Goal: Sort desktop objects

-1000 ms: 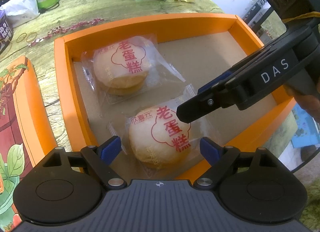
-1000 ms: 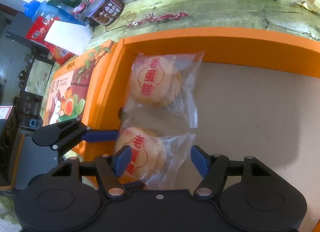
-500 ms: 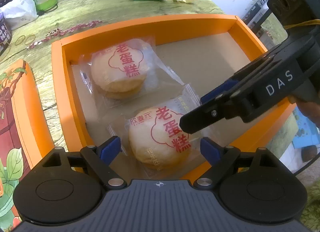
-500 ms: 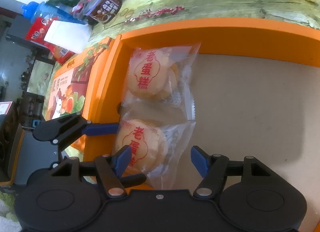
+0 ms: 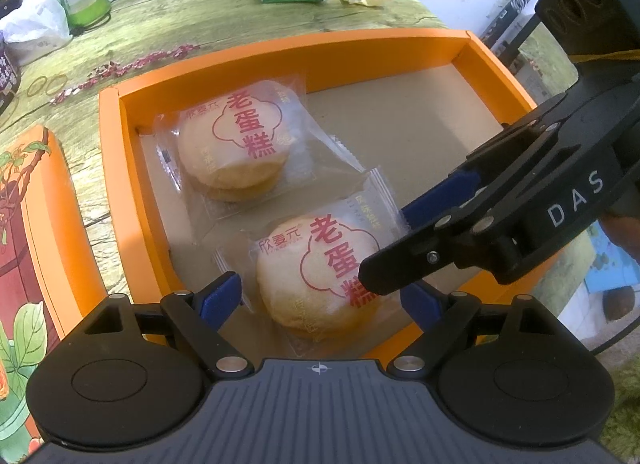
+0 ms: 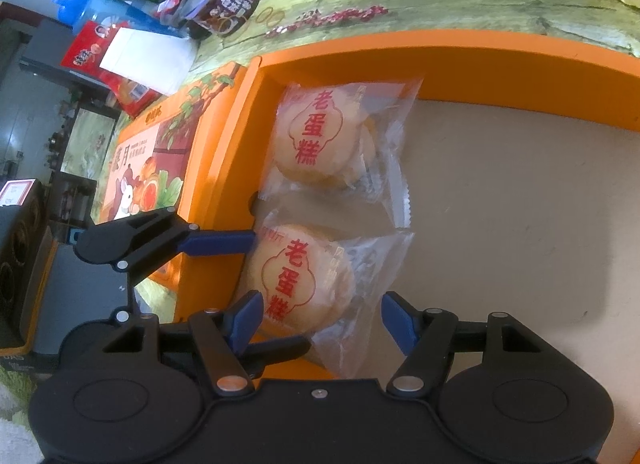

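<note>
While both tools are hanging over it, a shallow orange cardboard box with a brown floor is filling the middle of the left wrist view. Two round egg cakes in clear wrappers printed with red characters are lying inside: the far cake at upper left of the floor, the near cake at lower centre. The left gripper is standing wide open astride the near cake, its blue pads clear of the wrapper. The right gripper is reaching in from the right edge.

Seen from the right wrist, the right gripper is sitting half open around the near cake, pads apart from it, gripping nothing. The far cake is lying just above, wrappers touching. A printed orange lid is lying left of the box.
</note>
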